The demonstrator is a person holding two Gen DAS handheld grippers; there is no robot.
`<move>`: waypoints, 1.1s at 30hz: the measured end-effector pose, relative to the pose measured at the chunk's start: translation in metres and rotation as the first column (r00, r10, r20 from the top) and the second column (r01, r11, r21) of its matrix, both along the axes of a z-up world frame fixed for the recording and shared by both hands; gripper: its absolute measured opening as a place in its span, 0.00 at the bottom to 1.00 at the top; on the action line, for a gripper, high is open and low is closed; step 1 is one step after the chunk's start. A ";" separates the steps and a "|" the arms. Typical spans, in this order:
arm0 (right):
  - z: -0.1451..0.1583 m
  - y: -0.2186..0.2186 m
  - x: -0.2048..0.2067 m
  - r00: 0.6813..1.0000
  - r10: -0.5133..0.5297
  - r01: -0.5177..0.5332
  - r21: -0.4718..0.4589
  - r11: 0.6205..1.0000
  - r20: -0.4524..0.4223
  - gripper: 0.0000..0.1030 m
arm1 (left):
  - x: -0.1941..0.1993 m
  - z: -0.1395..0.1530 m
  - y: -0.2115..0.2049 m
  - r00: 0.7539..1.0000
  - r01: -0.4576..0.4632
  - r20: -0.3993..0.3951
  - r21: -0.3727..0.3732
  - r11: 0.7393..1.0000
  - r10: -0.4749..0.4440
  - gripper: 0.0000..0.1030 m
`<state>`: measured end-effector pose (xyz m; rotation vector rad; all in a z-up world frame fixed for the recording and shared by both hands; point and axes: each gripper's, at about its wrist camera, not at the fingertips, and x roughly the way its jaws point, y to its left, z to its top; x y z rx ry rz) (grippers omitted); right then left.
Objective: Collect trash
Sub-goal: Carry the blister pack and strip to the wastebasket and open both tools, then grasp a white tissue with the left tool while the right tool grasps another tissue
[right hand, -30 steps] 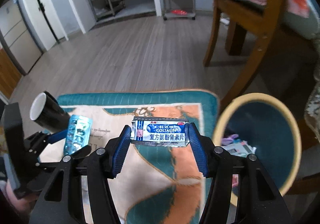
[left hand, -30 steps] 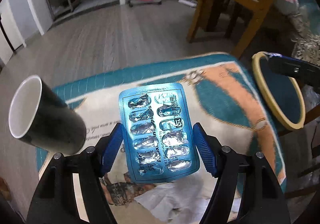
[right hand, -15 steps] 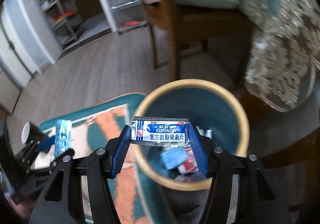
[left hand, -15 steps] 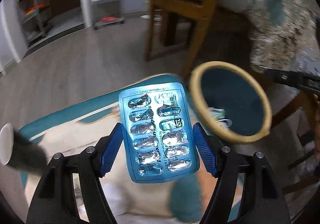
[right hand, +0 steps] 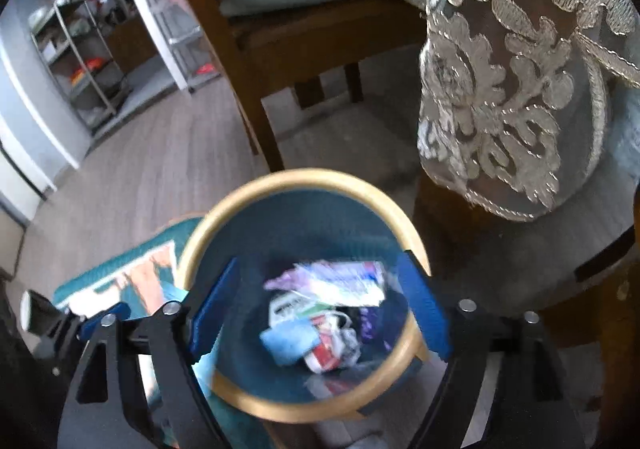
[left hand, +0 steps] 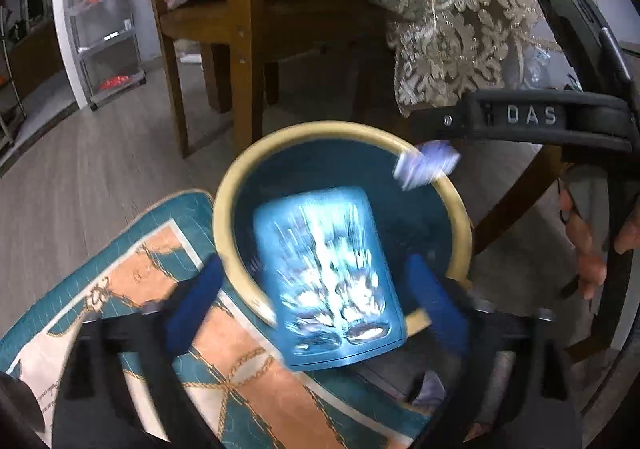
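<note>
Over bin (left hand: pixel 228 209) rim | both grippers (left hand: pixel 316 301) (right hand: pixel 316 313) spread apart | blister pack (left hand: pixel 326 277) loose between fingers

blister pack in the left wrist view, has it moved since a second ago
Yes. The blister pack was clamped over the rug; now it is loose between the opened left tongs, blurred, over the mouth of the trash bin.

A blue foil pill sheet (left hand: pixel 326 281) with silver blisters. A teal bin (left hand: pixel 228 225) with a pale yellow rim. A teal rug (left hand: pixel 120 289) patterned in orange and cream with gold chain lines. Blue gripper pads (right hand: pixel 214 305) on black arms. Brown cloth (right hand: pixel 508 89) with silver-white floral lace. A brown wooden chair (left hand: pixel 244 29).
</note>
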<state>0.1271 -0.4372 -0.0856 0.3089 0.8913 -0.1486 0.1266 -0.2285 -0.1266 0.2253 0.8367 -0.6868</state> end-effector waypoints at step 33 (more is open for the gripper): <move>0.051 0.117 -0.045 0.995 0.081 -0.083 0.023 0.996 0.061 0.91 | -0.063 0.054 0.177 0.963 -0.270 0.055 0.101 0.958 0.265 0.94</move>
